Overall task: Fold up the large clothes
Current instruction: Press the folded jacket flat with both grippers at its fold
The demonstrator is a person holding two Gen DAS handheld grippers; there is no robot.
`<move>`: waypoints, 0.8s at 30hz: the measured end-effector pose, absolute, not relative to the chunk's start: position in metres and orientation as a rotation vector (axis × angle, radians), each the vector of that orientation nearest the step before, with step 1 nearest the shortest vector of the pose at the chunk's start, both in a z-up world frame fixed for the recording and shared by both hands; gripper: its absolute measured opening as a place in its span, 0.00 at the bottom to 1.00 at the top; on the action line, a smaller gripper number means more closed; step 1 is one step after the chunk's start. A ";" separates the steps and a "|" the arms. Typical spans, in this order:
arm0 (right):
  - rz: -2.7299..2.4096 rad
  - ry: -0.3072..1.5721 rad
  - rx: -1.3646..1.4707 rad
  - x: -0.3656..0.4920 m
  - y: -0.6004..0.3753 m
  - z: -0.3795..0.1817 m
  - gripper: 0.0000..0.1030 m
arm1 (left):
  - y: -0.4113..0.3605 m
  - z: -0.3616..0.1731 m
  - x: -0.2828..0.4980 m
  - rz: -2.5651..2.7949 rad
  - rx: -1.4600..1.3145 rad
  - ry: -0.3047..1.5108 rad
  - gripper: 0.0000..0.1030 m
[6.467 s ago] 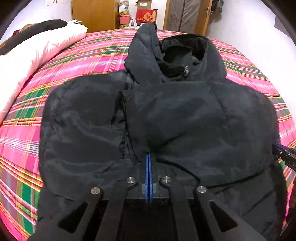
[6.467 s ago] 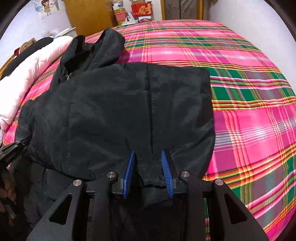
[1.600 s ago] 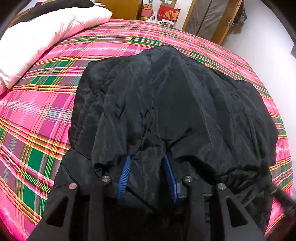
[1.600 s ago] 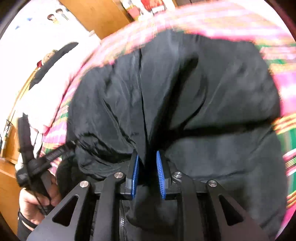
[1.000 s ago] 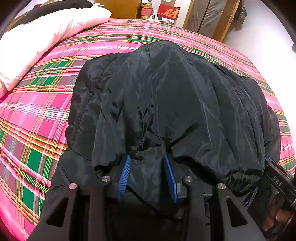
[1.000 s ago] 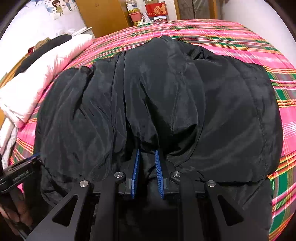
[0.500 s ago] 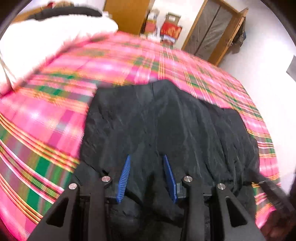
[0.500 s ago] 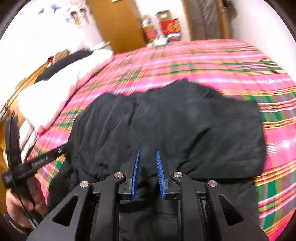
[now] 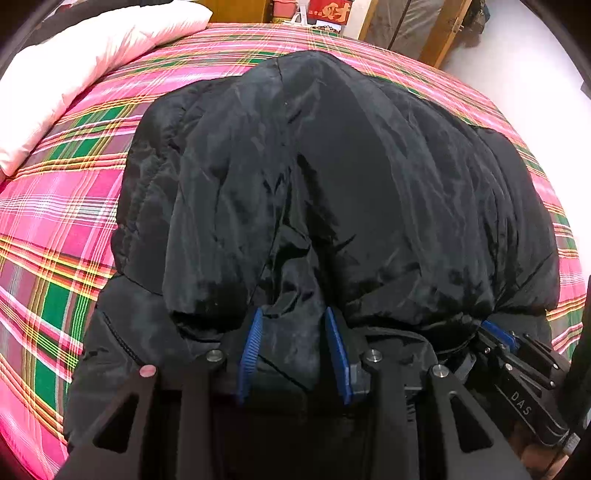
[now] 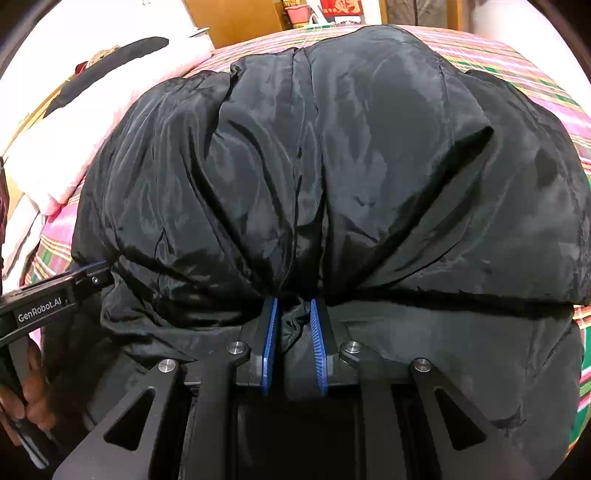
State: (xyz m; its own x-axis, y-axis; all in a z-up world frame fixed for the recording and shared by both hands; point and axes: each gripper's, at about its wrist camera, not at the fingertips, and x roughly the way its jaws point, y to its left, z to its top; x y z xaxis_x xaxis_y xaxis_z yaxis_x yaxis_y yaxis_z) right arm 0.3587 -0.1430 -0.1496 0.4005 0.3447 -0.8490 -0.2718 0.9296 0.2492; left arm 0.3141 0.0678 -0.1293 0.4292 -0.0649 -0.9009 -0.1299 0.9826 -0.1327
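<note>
The black jacket [image 9: 369, 177] is grasped by left claw [image 9: 293, 354] and right claw [image 10: 293, 339] so that its folded-over edge is kept aligned on the bed [image 9: 55, 221].

A black jacket [image 9: 332, 192] of thin, slick synthetic cloth is catching the light with a soft sheen, creasing finely across the middle of both views. Under it a plaid bedspread [image 9: 66, 229] is showing as matt woven cloth at the left. A white pillow [image 9: 85, 55], upper left, is looking soft and matt. The left gripper [image 9: 293, 356] is presenting matt black plastic arms, bright metal screw heads and ribbed blue pads [image 9: 250, 350]; the right gripper [image 10: 293, 343] is looking alike. Smooth, lacquered wood furniture [image 10: 236, 16] is standing at the top.
</note>
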 end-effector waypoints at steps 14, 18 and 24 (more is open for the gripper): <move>0.375 1.134 0.048 0.348 -0.124 -0.144 0.17 | 0.082 -0.135 0.308 0.013 -0.226 1.106 0.36; 0.403 0.984 0.039 0.337 -0.137 -0.088 0.17 | 0.087 -0.111 0.304 -0.010 -0.243 1.108 0.35; 0.310 0.867 0.100 0.378 -0.165 -0.062 0.18 | 0.112 -0.073 0.306 0.056 -0.248 0.927 0.35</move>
